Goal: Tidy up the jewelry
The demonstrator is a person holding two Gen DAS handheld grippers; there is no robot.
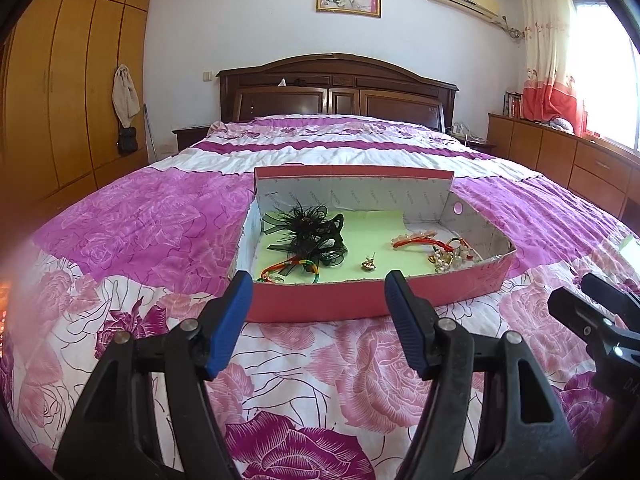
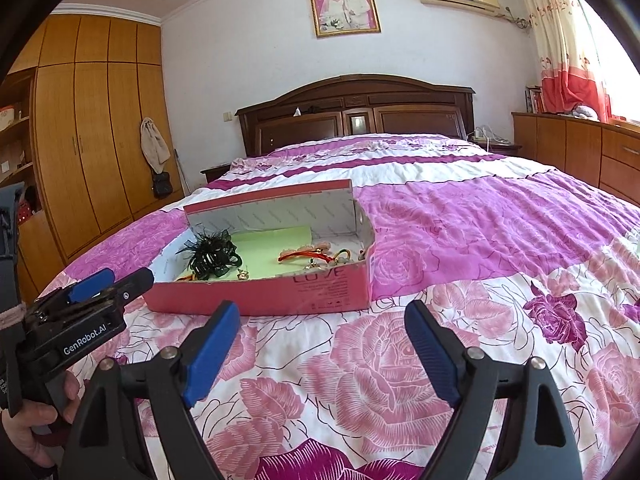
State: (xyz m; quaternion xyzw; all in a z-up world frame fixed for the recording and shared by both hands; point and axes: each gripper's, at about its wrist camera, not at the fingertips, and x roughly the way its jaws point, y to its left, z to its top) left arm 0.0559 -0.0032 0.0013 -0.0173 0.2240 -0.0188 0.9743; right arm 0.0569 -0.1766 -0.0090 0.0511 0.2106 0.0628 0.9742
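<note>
1. The left tool [image 1: 318,292] hovers over the bed [image 1: 160,220], its blue pads spread wide and holding nothing; the right tool [image 2: 322,322] is likewise spread and empty.
2. The shallow pink cardboard box [image 1: 360,300] lies straight ahead of the left tool, its long axis crosswise; for the right tool it sits ahead and to the left. The left tool looks nearer.
3. On the box's green paper lining: a black feathered hair ornament [image 1: 308,232] ahead-left, a small gold earring [image 1: 368,264] just beyond the near wall, and red-corded bead bracelets [image 1: 436,248] ahead-right.
</note>
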